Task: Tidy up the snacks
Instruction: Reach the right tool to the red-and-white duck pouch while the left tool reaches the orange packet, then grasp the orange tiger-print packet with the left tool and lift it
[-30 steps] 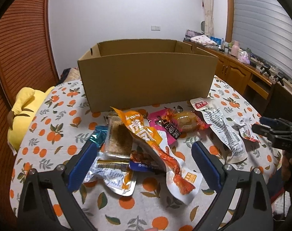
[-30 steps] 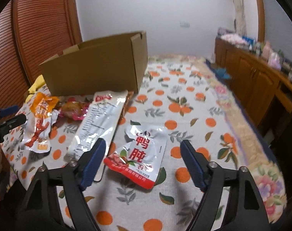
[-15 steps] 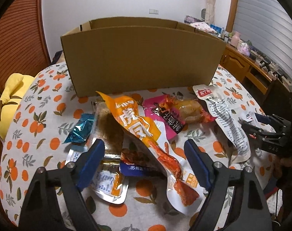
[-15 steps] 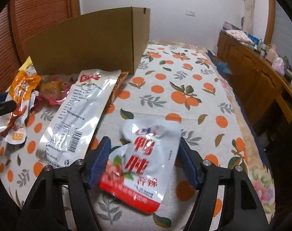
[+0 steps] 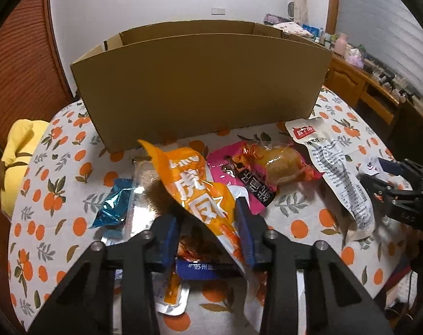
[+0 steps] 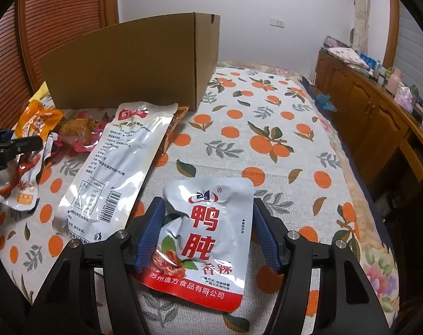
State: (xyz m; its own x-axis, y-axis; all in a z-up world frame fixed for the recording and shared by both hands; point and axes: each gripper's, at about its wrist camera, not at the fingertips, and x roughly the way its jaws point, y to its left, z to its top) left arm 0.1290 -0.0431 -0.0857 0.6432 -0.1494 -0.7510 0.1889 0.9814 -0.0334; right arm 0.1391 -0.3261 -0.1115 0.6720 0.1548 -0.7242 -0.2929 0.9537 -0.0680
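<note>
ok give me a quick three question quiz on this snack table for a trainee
1. True or false: the brown cardboard box lies tipped on its side.
2. Which packet sits between the right gripper fingers? A) silver and red foil pouch B) blue foil wrapper
3. Fill in: the left gripper fingers flank the ___ chicken-foot packet.

Key: 1 false, it stands upright; 2 A; 3 orange.

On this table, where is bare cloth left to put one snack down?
Bare cloth lies right of the cardboard box, beyond the silver pouch. The strip before the box is crowded: orange packet, pink packet, long white pouch.
</note>
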